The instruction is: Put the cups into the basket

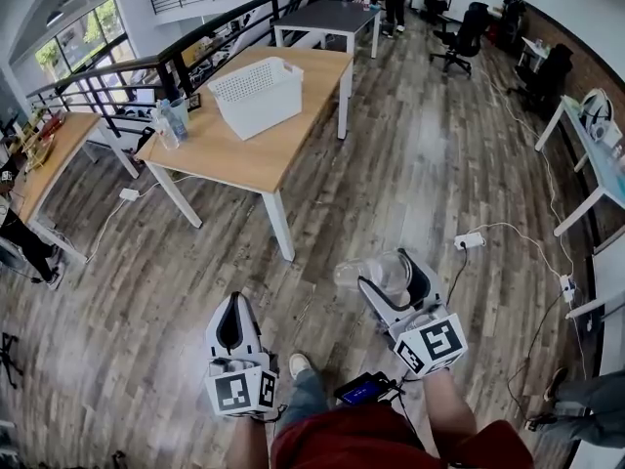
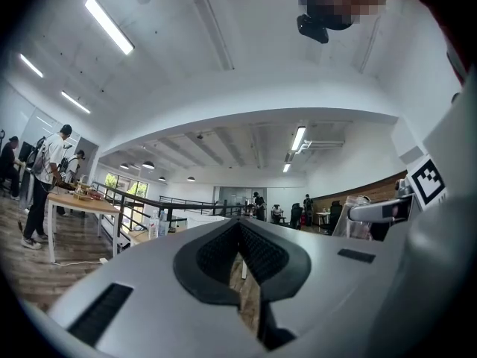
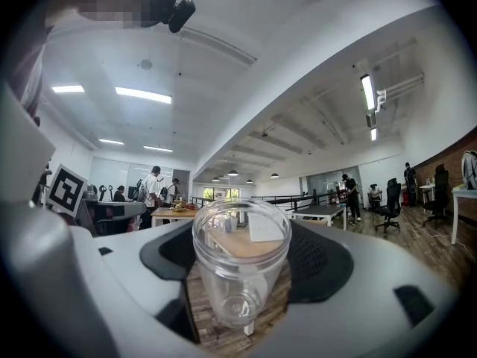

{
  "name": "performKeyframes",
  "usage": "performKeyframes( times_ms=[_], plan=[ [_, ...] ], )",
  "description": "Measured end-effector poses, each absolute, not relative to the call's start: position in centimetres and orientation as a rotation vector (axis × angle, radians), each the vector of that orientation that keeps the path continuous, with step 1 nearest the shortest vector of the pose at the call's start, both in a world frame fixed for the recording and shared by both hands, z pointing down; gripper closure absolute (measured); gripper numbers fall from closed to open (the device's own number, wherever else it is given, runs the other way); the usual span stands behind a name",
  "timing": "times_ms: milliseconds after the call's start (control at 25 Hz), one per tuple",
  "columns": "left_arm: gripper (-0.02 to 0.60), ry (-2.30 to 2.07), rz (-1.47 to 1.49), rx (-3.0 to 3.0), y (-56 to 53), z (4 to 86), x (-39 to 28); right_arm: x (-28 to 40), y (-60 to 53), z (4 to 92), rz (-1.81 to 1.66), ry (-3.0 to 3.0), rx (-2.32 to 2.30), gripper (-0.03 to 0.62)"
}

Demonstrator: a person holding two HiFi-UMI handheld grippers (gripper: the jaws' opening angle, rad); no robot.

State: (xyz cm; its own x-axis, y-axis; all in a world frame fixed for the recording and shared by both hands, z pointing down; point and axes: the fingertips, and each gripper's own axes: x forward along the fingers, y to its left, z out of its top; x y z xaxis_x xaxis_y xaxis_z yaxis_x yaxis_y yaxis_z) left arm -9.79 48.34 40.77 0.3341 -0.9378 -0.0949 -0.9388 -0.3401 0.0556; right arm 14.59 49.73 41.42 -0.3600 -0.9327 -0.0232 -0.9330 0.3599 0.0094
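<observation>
A clear plastic cup [image 3: 240,263] sits between the jaws of my right gripper [image 3: 242,274], mouth pointing forward; from the head view the cup [image 1: 376,272] sticks out of the right gripper [image 1: 391,283] above the wood floor. My left gripper [image 1: 231,327] hangs beside it at the lower left, its jaws nearly closed with nothing between them [image 2: 242,274]. The white slotted basket [image 1: 258,95] stands on the wooden table [image 1: 229,149] well ahead of both grippers.
Bottles [image 1: 168,121] stand at the table's left edge. A grey table [image 1: 327,16] lies beyond, a railing [image 1: 127,66] to the left. White power strips [image 1: 470,239] and cables lie on the floor to the right. Office chairs [image 1: 467,35] and desks line the right wall.
</observation>
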Motion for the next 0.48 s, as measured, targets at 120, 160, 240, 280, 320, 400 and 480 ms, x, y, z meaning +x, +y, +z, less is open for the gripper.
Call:
performKeyframes(
  times_ms=[120, 160, 240, 280, 320, 400, 480],
  plan=[
    [0.581, 1.812, 0.165, -2.559, 47.4, 41.0, -10.3, 14.2, 48.7, 41.6, 0.024, 2.586, -1.773, 0.241],
    [0.581, 1.814, 0.165, -2.558, 47.0, 41.0, -10.5, 14.0, 48.3, 41.6, 0.021, 2.588, -1.773, 0.241],
    [0.581, 1.823, 0.171, -2.555, 46.3, 41.1, -10.9, 13.6, 47.5, 41.7, 0.015, 2.595, -1.77, 0.241],
    [0.581, 1.827, 0.166, -2.554, 45.9, 41.2, -11.1, 13.4, 47.0, 41.8, 0.013, 2.598, -1.768, 0.241],
    [0.581, 1.83, 0.16, -2.555, 45.5, 41.3, -11.4, 13.2, 46.5, 41.9, 0.01, 2.599, -1.767, 0.241],
    [0.581, 1.833, 0.155, -2.558, 44.7, 41.5, -11.8, 12.8, 45.6, 41.9, 0.01, 2.599, -1.768, 0.241],
    [0.581, 1.832, 0.158, -2.56, 43.8, 41.6, -12.3, 12.2, 44.6, 41.8, 0.016, 2.599, -1.77, 0.241]
  ],
)
